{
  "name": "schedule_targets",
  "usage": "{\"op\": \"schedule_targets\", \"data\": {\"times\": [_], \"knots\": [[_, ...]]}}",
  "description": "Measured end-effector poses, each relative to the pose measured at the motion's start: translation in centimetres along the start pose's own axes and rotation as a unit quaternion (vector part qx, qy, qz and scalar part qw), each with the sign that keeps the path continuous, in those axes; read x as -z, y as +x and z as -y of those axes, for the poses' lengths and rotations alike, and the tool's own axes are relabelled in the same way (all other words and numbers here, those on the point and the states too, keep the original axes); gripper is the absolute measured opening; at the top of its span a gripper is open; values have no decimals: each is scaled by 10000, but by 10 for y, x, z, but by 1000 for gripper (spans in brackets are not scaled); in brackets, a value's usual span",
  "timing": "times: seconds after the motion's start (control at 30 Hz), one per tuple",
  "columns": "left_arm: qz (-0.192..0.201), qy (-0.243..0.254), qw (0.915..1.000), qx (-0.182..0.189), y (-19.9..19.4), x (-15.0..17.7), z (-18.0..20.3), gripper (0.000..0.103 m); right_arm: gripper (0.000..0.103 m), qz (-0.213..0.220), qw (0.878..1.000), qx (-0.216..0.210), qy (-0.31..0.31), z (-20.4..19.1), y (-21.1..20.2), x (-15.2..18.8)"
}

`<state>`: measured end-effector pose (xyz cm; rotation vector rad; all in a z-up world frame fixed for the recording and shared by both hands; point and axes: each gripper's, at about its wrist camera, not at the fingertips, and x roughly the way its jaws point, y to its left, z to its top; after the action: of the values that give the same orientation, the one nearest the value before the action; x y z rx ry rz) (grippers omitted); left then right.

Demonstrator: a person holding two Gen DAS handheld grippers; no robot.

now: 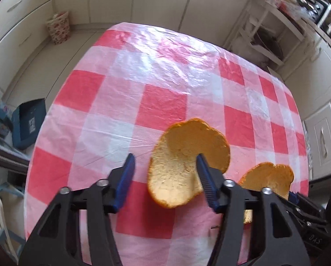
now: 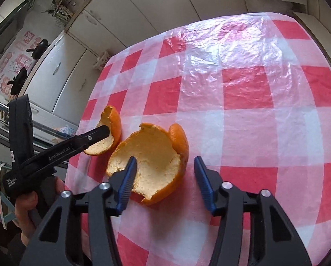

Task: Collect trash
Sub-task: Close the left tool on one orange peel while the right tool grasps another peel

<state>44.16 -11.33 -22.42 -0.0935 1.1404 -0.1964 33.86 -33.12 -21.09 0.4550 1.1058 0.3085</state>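
Closing on two pieces of orange peel is the step in hand, so get each bite right before you lift. The smaller peel (image 1: pixel 176 173) lies cupped side up between the fingers of the left tongs (image 1: pixel 165 156). The right-hand finger already sits against its pale inside, while the left-hand finger stands clear of the rim. These tongs are released, with nothing clamped yet. Shift them a little so one curled wall, not the whole cup, sits between the pads, then squeeze gently. The rind looks stiff and dry and may crack or flip out.

The larger peel (image 2: pixel 156 166) sits at the tip of the right tongs (image 2: pixel 164 158), with the left-hand finger down inside its bowl and the right-hand finger just beyond the outer wall. These tongs are also released and straddle that wall without pinching it. Close squarely across the wall and low on it, and keep the tips off the thin plastic film covering the checked bench (image 2: pixel 242 110), which would likely snag and drag.

The two peels lie just beside each other, so lift one at a time, or straight up.

Beyond them, the arm of the left tongs reads "GenRobot.AI" (image 2: pixel 59 153), and its body reads "Data Acquisition System" (image 2: pixel 10 180). The red wall stickers (image 2: pixel 21 53) are too blurred to read.
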Motion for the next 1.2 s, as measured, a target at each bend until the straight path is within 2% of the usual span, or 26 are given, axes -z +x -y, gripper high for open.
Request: {"op": "schedule_targets", "data": {"times": [0.03, 0.07, 0.13, 0.2, 0.43, 0.57, 0.87, 1.2], "knots": [[-23, 118, 9999, -11, 2, -1, 5, 32, 34, -15, 10000, 5, -58, -1, 1, 0], [-12, 215, 9998, -26, 2, -1, 7, 19, 30, -31, 9999, 20, -124, -2, 2, -1], [27, 252, 9996, 93, 0, -3, 11, 12, 19, -44, 9997, 13, -240, -3, 1, -3], [103, 267, 9995, 145, -6, -5, 12, 7, 13, -9, 9994, 2, -350, -5, -4, -5], [385, 533, 9976, 229, -30, -3, 23, 6, 11, 194, 9962, 162, -827, -21, -20, -5], [655, 769, 9949, 76, -48, 3, 29, 6, 11, 276, 9951, 224, -925, -21, -29, -2], [1248, 1322, 9827, -349, -85, 27, 44, 6, 11, 302, 9939, 347, -1002, -13, -41, 13], [1770, 1775, 9671, -448, -120, 57, 63, 6, 11, 395, 9929, 473, -1017, -2, -65, 39]]}}
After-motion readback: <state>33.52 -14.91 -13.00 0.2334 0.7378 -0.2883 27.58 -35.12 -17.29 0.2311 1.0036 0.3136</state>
